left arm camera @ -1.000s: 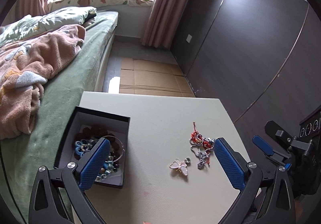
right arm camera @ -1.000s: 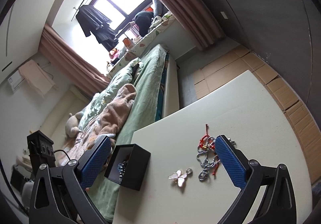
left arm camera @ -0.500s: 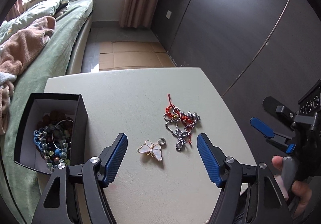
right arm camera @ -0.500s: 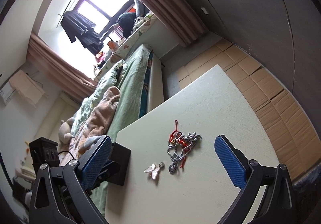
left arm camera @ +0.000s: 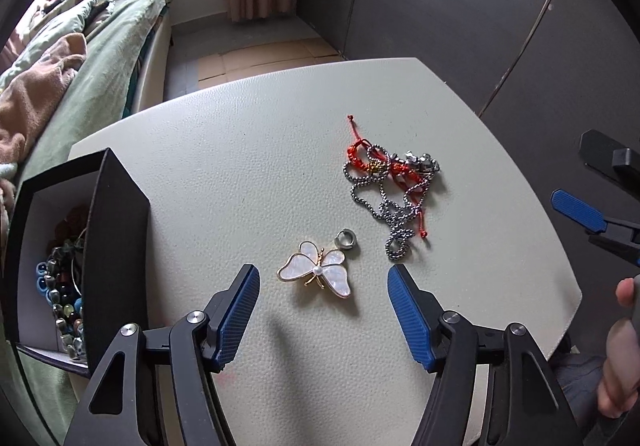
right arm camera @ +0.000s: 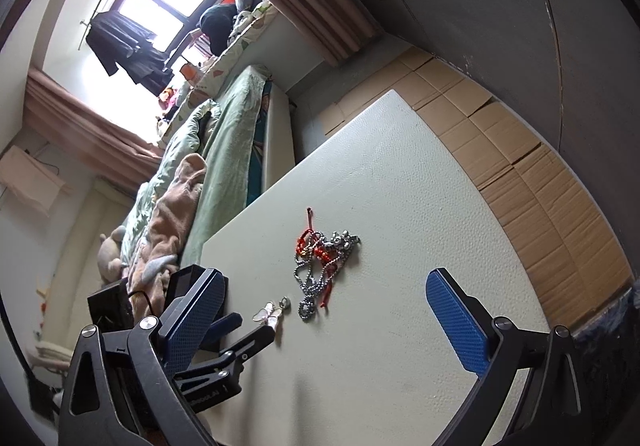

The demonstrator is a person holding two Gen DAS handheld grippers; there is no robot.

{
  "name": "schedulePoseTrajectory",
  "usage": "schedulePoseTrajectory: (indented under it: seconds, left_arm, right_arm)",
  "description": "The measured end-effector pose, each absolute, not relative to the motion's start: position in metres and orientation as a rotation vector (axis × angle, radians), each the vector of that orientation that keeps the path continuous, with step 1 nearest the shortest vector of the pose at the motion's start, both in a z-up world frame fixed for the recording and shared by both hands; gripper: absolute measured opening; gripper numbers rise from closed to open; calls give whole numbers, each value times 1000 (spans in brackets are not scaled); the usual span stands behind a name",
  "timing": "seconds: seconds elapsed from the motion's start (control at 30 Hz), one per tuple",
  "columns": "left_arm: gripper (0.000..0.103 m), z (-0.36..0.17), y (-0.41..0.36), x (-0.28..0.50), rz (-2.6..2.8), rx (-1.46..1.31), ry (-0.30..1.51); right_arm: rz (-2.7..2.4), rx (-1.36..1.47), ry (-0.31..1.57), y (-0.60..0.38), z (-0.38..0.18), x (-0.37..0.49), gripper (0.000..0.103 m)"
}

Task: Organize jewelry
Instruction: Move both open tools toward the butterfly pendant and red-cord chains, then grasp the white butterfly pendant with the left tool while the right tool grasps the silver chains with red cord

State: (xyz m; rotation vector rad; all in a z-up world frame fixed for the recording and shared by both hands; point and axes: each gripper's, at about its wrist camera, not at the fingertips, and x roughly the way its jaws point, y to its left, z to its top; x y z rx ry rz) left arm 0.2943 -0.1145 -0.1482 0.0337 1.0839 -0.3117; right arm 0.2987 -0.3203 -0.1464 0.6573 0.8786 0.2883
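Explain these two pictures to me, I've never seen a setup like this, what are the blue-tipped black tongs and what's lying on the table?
The tongs are hand-held grippers, one in each of a person's hands; no robot is involved. Each carries a wide-angle camera looking along its two fingers, so each picture shows its own gripper at the bottom edge.

The left gripper is closing over a butterfly brooch, not yet touching it. Beside the brooch lies a small silver ring, then a tangle of silver bead chain and red cord. All rest on a pale table. At its left edge stands a black box already holding beads.

The right gripper is open and holds nothing.
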Motion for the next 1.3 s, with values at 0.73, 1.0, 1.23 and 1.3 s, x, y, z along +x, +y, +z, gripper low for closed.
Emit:
schedulePoseTrajectory:
  seconds: [0.73, 1.0, 1.23, 1.3]
  left_arm:
    - [41, -125, -95, 293, -274, 34, 996]
    - [41, -103, -73, 290, -253, -25, 949]
    - [41, -87, -54, 283, -233, -59, 911]
    - [41, -84, -48, 282, -225, -68, 901]
  right_arm:
    - [251, 651, 966, -307, -162, 331, 73]
    - [248, 592, 1052, -285, -177, 356, 56]
    - [225, 460, 1086, -264, -180, 370, 43]
    - [214, 407, 1075, -258, -178, 375, 42]
